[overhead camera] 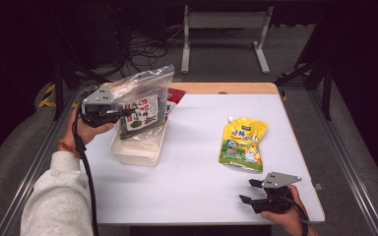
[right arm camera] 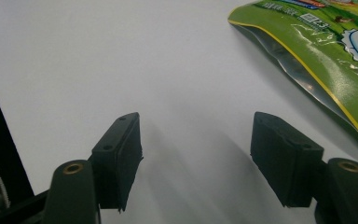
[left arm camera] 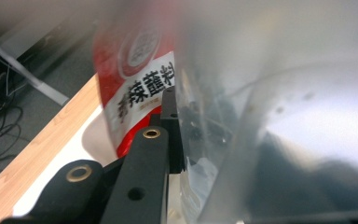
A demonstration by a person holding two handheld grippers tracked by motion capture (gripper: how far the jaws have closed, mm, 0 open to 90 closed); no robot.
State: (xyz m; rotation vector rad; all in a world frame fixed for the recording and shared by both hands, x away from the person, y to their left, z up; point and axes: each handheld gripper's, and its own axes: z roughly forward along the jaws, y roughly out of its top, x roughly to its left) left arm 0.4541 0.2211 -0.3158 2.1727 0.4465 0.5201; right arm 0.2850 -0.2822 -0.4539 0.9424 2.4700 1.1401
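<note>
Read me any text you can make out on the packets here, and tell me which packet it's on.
Red packet: large black Chinese characters on a white band, too blurred to quote reliably.
Clear bag in the left gripper: black print on its label, too small.
Yellow-green pouch: blue Chinese lettering, too small.

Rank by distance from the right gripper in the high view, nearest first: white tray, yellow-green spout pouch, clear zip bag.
From the right gripper:
1. Yellow-green spout pouch, lying flat just beyond it, right half of the table.
2. White tray, left of centre.
3. Clear zip bag, over the tray, clamped in the left gripper.
</note>
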